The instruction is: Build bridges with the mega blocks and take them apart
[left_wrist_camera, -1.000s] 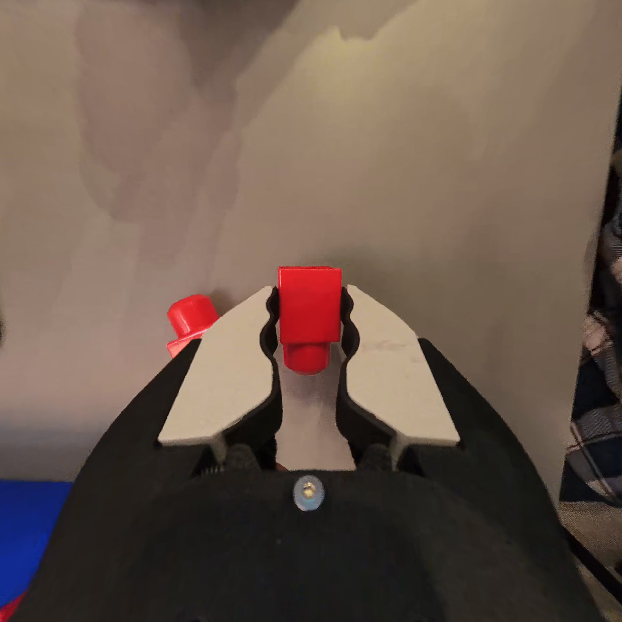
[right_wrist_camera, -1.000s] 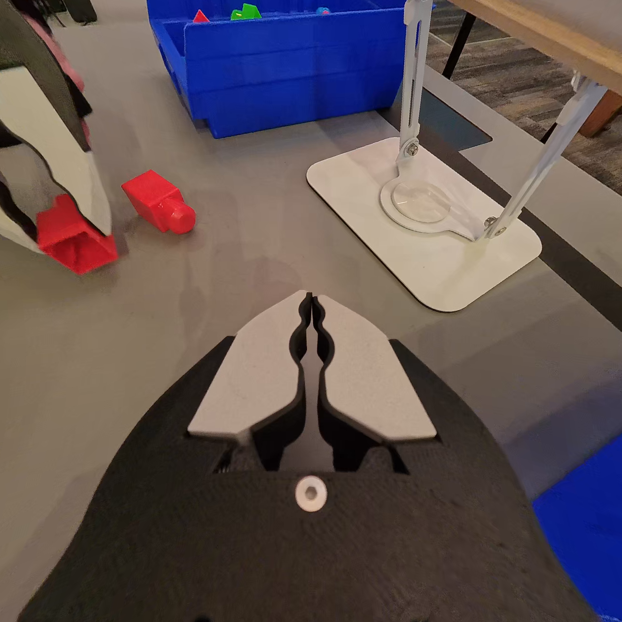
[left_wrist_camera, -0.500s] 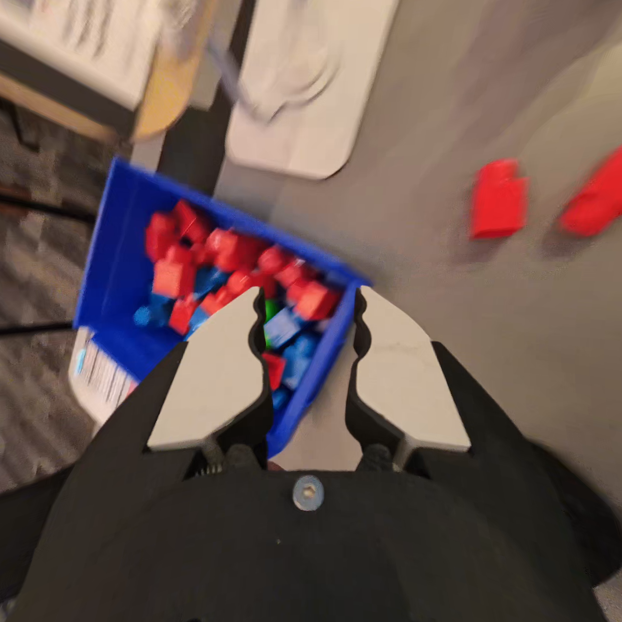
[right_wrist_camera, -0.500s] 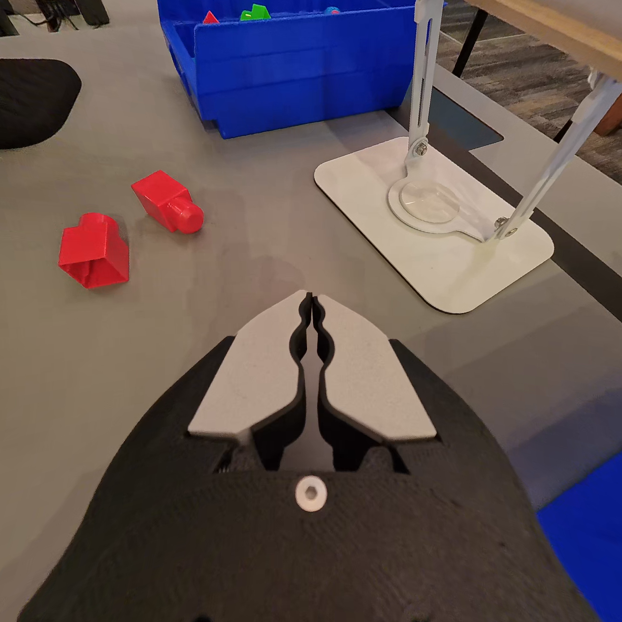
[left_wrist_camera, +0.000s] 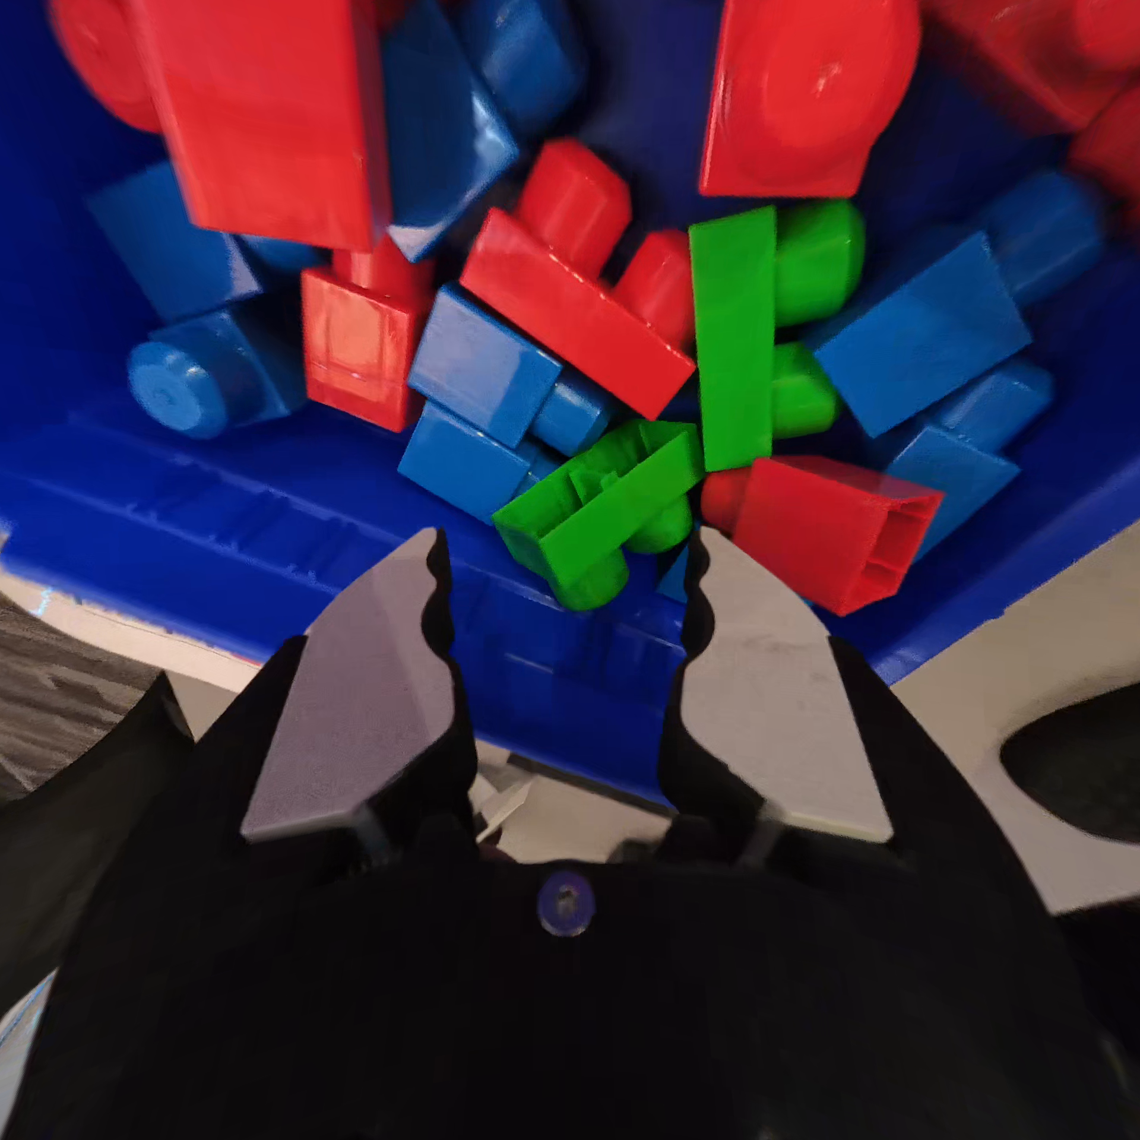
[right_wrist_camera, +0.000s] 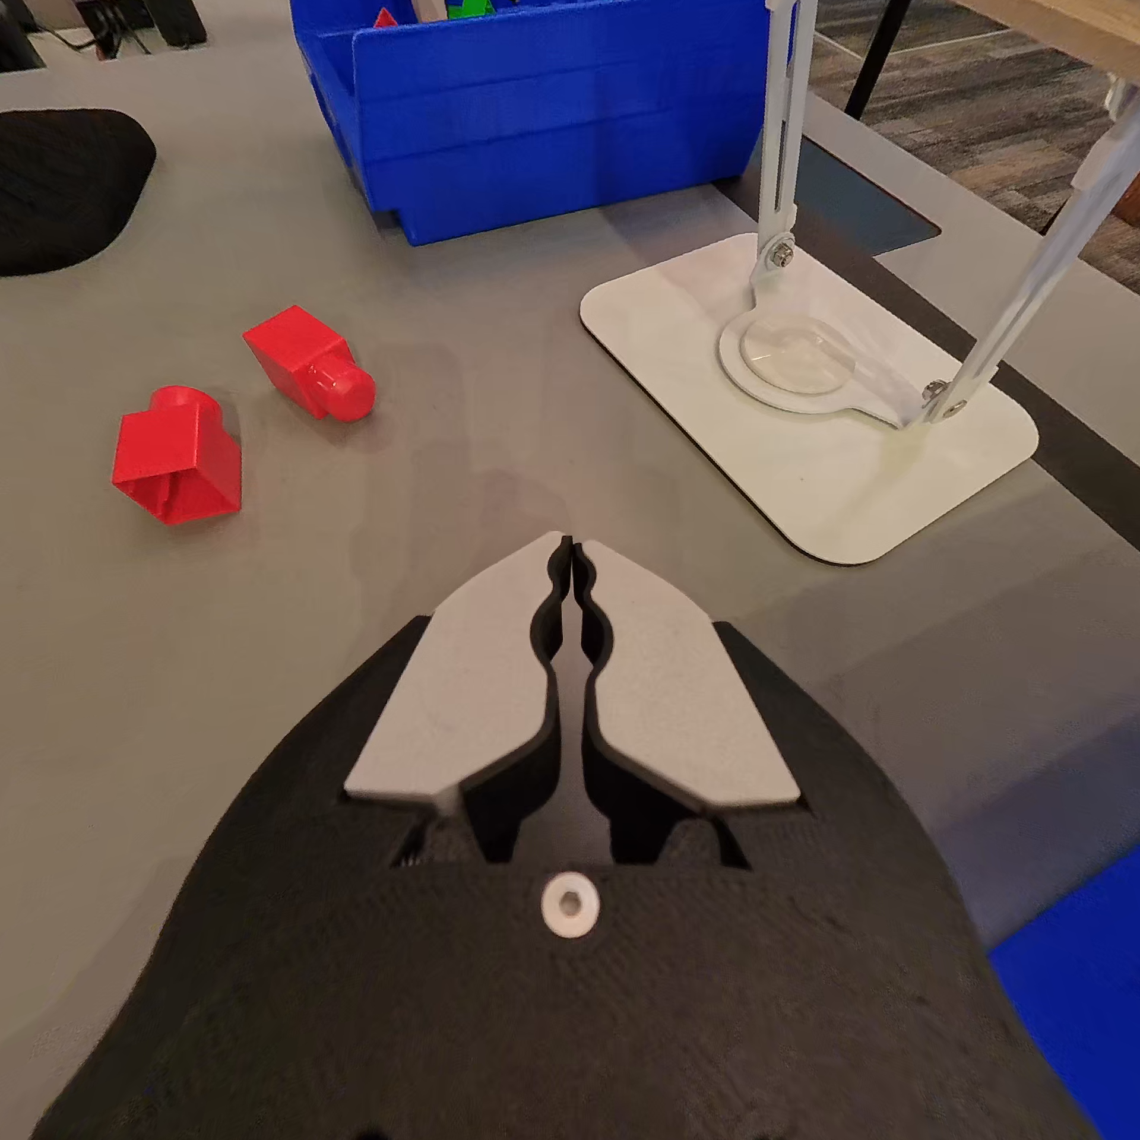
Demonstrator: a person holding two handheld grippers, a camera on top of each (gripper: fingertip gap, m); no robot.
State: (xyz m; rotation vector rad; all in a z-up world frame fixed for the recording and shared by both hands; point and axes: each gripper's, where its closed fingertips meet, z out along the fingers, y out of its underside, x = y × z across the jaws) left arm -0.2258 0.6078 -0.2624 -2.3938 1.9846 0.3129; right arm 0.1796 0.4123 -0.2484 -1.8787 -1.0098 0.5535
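I have let go of the small red plastic block (right_wrist_camera: 176, 459); it now lies near the desk's left edge beside a second red one (right_wrist_camera: 308, 364). My left gripper (left_wrist_camera: 564, 549), jaws wide and empty, has swung over the blue plastic bin (left_wrist_camera: 185, 543) of mega blocks for another piece. My right gripper (right_wrist_camera: 570, 546) hovers with jaws closed on nothing.

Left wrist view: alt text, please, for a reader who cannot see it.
The left gripper hangs open and empty over a blue bin heaped with red, blue and green blocks; a green block lies nearest its fingertips.

Glossy plastic blocks (left_wrist_camera: 574, 321), matt table (right_wrist_camera: 432, 493)
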